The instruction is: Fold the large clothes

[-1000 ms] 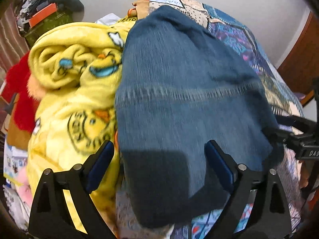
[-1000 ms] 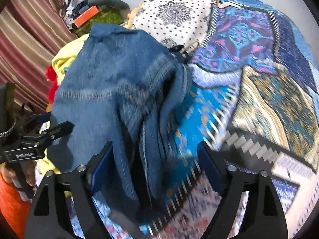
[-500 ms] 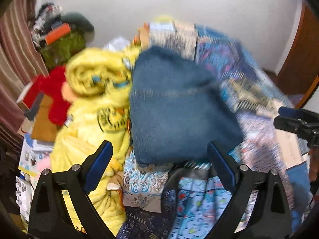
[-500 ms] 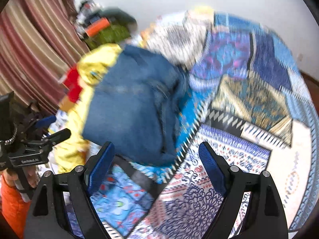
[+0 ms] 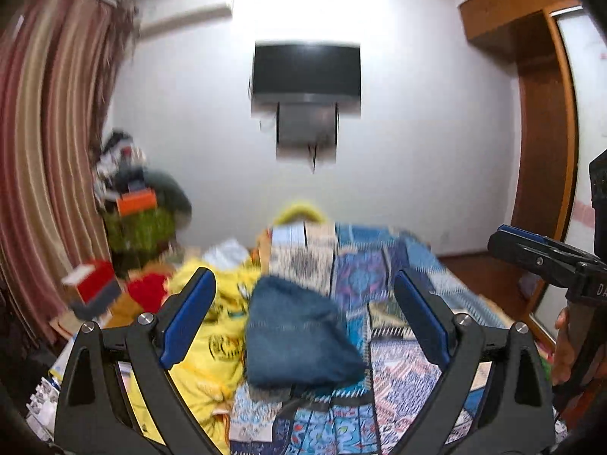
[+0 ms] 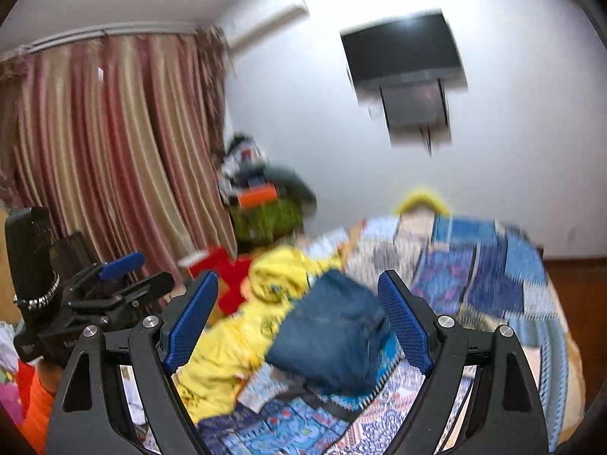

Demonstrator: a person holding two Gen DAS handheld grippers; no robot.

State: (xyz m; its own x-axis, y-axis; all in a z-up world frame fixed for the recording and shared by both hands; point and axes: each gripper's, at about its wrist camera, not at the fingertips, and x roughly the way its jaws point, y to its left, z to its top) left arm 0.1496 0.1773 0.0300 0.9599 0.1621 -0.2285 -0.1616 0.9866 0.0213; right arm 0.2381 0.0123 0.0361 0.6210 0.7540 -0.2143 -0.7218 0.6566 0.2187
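Note:
A folded blue denim garment point(image 5: 299, 337) point(image 6: 334, 337) lies on the patchwork bedspread point(image 5: 379, 273) point(image 6: 474, 265), against a crumpled yellow blanket point(image 5: 212, 326) point(image 6: 242, 345). My left gripper point(image 5: 302, 273) is held open, above and well back from the denim, with nothing between its blue pads. My right gripper point(image 6: 297, 275) is open as well, just as far back and holding nothing. Each gripper also shows from the side in the other's view: the right gripper point(image 5: 531, 254) at the right edge, the left gripper point(image 6: 114, 273) at the left edge.
A television point(image 5: 307, 70) point(image 6: 402, 45) hangs on the white far wall. Striped curtains point(image 5: 49, 151) point(image 6: 114, 144) line the left side, with a cluttered pile point(image 5: 140, 208) in the corner and red items point(image 5: 148, 288) beside the bed. A wooden wardrobe point(image 5: 538, 113) stands right.
Both grippers have drawn back and up from the denim and tilted toward level. The garment, which filled the views before, now lies small and far off on the bed.

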